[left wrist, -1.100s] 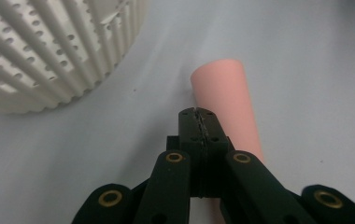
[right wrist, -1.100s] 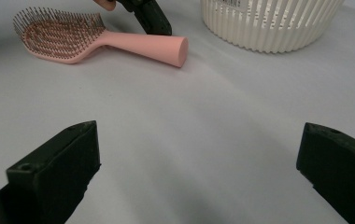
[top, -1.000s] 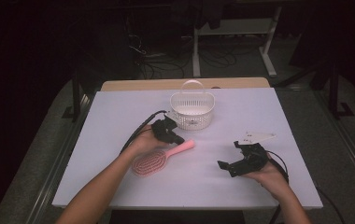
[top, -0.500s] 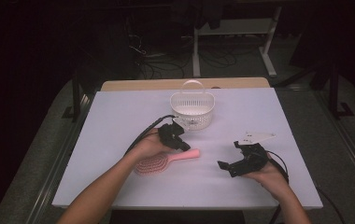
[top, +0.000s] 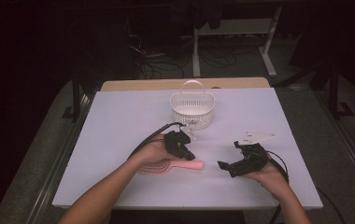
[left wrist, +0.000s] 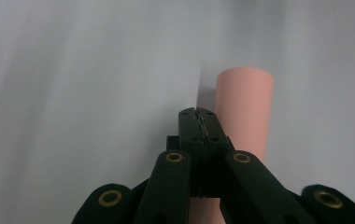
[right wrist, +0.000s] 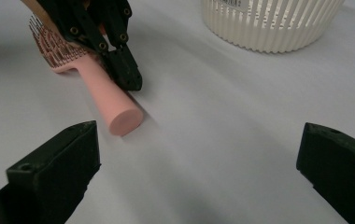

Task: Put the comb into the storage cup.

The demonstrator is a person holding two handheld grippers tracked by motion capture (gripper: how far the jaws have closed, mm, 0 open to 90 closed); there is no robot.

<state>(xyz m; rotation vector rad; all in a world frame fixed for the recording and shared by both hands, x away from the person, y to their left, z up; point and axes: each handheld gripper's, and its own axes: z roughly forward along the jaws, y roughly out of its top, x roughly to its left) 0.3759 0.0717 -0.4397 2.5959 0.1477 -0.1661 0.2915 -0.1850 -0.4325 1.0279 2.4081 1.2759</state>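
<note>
On table, near edge: pink plastic hairbrush with round handle is lying flat on the white table sheet, bristle head under the person's left hand, handle end pointing toward the right gripper.
Left gripper: jaws are sitting pressed together with nothing between them, tips resting just beside the brush handle, touching or nearly touching its side; not clamping it.
Right gripper: jaws are standing wide apart, holding nothing, hovering low over the sheet and aiming at the handle end; a short way from the brush.
Basket: white slotted plastic basket with arched handle is standing upright behind both grippers, apart from the brush; looks empty, though its floor is hard to see.
Change: brush is now lying farther right and turned, handle running roughly sideways; a second ago it was slanting up-right with the head lower left.
Left arm change: left hand is moving right and down with the brush, closed jaws riding along the handle.
Right arm change: right gripper is sitting where it was, same opening.
Meaning: left gripper seems to be nudging the brush over rather than lifting it, likely setting the handle up for the right gripper's open jaws.
Progress: brush not yet gripped or lifted; basket looks like the probable destination, only a guess.
</note>
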